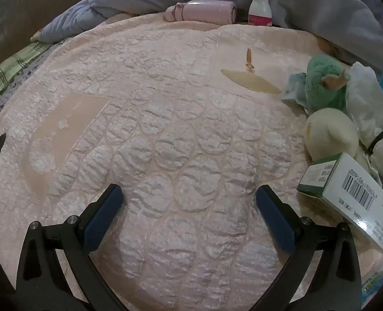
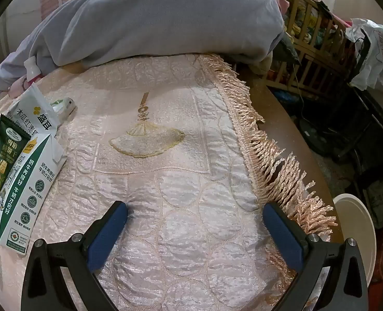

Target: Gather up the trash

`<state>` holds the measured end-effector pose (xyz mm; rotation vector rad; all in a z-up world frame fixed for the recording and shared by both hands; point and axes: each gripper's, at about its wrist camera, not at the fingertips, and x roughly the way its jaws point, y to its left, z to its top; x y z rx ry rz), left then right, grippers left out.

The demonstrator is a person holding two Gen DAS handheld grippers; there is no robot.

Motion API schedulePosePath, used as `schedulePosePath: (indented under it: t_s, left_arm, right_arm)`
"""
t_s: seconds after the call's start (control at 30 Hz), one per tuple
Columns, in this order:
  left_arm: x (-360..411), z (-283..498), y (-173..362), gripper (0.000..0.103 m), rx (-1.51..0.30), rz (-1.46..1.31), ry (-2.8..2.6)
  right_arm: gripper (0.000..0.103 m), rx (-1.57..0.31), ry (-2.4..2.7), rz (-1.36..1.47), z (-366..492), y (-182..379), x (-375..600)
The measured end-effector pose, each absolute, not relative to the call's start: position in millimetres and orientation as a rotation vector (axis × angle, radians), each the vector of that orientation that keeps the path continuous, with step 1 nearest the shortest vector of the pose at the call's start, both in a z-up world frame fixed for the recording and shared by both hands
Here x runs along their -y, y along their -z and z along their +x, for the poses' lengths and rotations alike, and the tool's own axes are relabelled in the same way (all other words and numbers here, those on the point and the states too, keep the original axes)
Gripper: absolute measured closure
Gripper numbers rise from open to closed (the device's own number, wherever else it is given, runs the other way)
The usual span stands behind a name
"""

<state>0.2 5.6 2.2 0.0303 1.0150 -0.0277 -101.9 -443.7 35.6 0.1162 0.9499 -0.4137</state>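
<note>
I am over a bed with a pink quilted cover [image 1: 165, 119]. My left gripper [image 1: 188, 194] is open and empty above the bare cover. A green and white carton [image 1: 347, 194] lies to its right, with a knotted white plastic bag [image 1: 367, 108] behind it. My right gripper [image 2: 195, 212] is open and empty above the cover [image 2: 165, 181]. To its left lie a green and white milk carton [image 2: 28, 181], a green biscuit wrapper [image 2: 2, 155] and a white snack pouch [image 2: 35, 108].
A green and cream plush toy [image 1: 323, 93] lies by the bag. A pink bottle [image 1: 204, 10] and a white bottle [image 1: 260, 7] sit at the far edge by a grey-blue duvet [image 2: 165, 20]. The cover's fringe [image 2: 269, 160] marks the bed's right edge; a cream bin [image 2: 357, 233] stands below.
</note>
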Motion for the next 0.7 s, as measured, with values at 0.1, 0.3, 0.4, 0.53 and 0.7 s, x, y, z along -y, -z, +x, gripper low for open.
schedulePosePath:
  t_s: [0.1,0.3,0.4,0.53,0.7]
  left_arm:
    - [-12,-15,-14,0.001,-1.002,0.034,0.038]
    - [-26,-72,-60,0.001,-0.867,0.055,0.035]
    - [-25,-104,-88,0.001,-0.821,0.039,0.073]
    - [-18,-136,-121,0.001,-0.757,0.043,0.115]
    - [7,-144,-156,0.001,-0.705,0.037,0.169]
  right_arm:
    - [0.000,-0.950,0.415,0.115,-102,-36,444]
    - [0.000,-0.950,0.415,0.115,-102,-36,444]
    - [0.000,-0.950,0.415,0.115,-102,-36,444]
    - [0.000,-0.949,0.414,0.114,-102,-35,443]
    - [0.000,-0.998,0.378,0.122,-102,-40,445]
